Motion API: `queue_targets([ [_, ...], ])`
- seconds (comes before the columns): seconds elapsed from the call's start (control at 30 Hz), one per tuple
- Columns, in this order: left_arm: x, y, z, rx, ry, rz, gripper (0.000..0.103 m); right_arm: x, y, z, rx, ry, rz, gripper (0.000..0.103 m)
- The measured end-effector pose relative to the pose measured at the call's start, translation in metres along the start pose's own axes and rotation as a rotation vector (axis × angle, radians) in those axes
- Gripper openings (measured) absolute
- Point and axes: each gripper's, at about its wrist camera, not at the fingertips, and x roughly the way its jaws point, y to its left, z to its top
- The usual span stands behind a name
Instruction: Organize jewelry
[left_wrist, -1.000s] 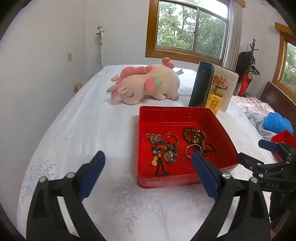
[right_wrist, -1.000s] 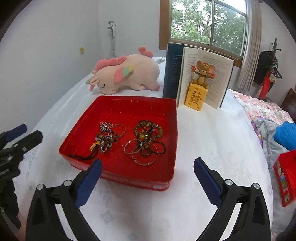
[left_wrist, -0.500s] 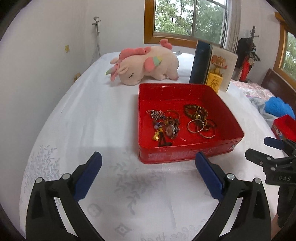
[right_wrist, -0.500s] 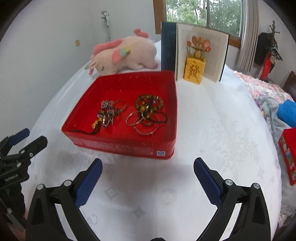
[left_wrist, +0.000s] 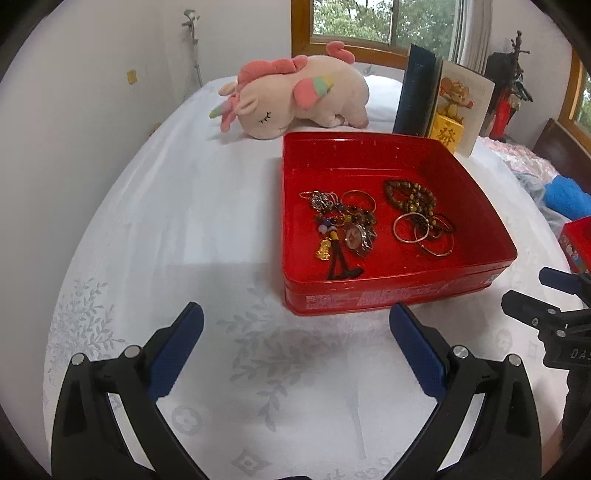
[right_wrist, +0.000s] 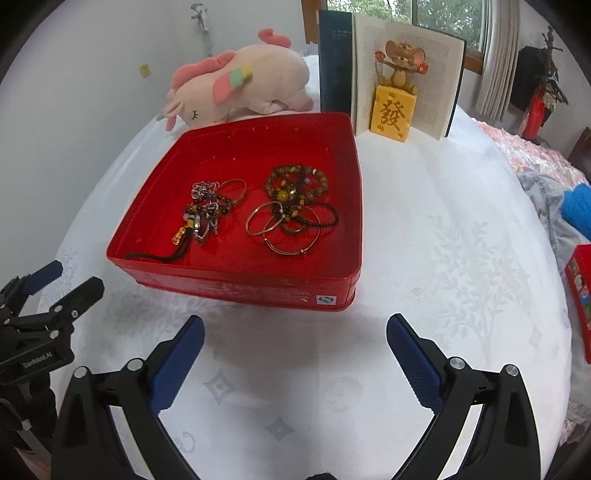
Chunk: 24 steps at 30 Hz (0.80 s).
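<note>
Left gripper (left_wrist: 295, 323) and right gripper (right_wrist: 294, 326), jaws spread wide and empty, hover over bare white bedspread (right_wrist: 424, 236) short of the red tin (right_wrist: 345, 206). The jewelry (right_wrist: 291, 206) lies in two tangles inside. Beyond, a yellow block (right_wrist: 392, 112) reads "發" before an open book (right_wrist: 428, 77).

Both wrist cams face red tin (left_wrist: 399, 295) (right_wrist: 240, 284) from near, L/R sides.

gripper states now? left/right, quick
Left gripper: open, holding nothing, short of the red tin.
Right gripper: open, holding nothing, also short of the tin.
</note>
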Motion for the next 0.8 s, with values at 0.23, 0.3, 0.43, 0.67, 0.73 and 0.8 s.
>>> queue_targets([
  [0.23,0.006,-0.005,0.003,0.006,0.005,-0.002,0.1,0.007,0.0,0.001,0.014,0.01,0.009,0.099],
  [0.3,0.006,-0.006,0.004,0.009,0.006,-0.004,0.1,0.01,0.002,0.002,0.01,0.014,0.006,0.099],
  [0.43,0.009,-0.006,0.004,0.006,0.011,-0.004,0.1,0.016,0.005,0.002,0.006,0.03,-0.003,0.099],
  [0.67,0.012,-0.003,0.006,-0.006,0.02,-0.008,0.1,0.018,0.005,0.002,0.007,0.033,-0.009,0.099],
  [0.73,0.013,-0.002,0.006,-0.008,0.022,-0.009,0.1,0.018,0.004,0.003,0.008,0.032,-0.009,0.099],
  [0.8,0.014,-0.002,0.006,-0.01,0.024,-0.01,0.1,0.018,0.003,0.003,0.012,0.031,-0.008,0.099],
])
